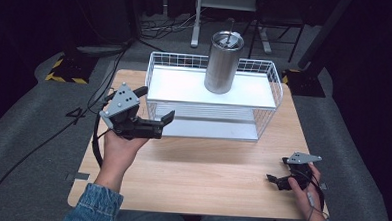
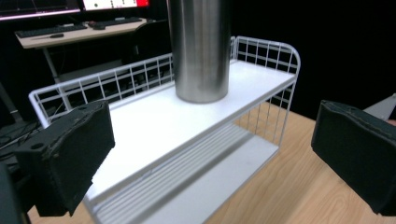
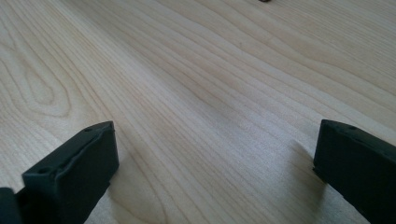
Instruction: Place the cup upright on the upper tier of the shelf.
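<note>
Steel tumbler top cut off beyond left tongs.

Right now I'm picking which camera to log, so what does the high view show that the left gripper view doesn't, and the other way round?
High view alone: the person's hands, the left gripper raised by the rack's near left corner, the right gripper low over the table's near right corner, and the tumbler's lidded top.

Left gripper view alone: a close look between its own open jaws, and a desk with keyboards behind the rack.

Both: the steel tumbler standing upright on the white wire rack's top shelf, and the wooden table.
</note>
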{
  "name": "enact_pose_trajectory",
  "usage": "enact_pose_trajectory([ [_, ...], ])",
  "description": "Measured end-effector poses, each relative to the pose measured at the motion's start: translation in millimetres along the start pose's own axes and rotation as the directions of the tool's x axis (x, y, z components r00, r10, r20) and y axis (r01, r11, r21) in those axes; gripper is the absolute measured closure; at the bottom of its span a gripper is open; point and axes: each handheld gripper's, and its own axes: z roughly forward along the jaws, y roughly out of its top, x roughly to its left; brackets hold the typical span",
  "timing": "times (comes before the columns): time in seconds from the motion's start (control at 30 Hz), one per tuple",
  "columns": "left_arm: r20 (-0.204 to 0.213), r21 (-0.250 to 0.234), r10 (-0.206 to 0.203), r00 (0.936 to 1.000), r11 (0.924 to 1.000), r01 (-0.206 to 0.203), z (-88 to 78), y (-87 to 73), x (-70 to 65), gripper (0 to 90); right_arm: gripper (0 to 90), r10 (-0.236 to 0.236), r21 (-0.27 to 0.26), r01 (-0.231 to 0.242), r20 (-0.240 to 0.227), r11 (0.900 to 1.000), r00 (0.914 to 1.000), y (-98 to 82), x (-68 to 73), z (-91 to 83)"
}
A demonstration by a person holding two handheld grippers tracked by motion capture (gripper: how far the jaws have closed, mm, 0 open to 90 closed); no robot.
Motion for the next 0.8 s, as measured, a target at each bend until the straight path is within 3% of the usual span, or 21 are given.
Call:
enact_pose_trajectory([
  [0.4, -0.008, 0.064, -0.024, 0.9997, 0.9976, 0.025, -11.2, -45.2, 7.7, 0.0, 0.3, 0.003, -0.001, -0.003, 0.0, 1.0, 1.0, 0.0, 0.2, 0.1],
  [0.8, -0.039, 0.14, -0.052, 0.9979, 0.9885, 0.057, -16.1, -93.4, 15.9, 0.1, 0.3, 0.003, -0.002, -0.003, -0.001, 1.0, 1.0, 0.0, 0.2, 0.1],
])
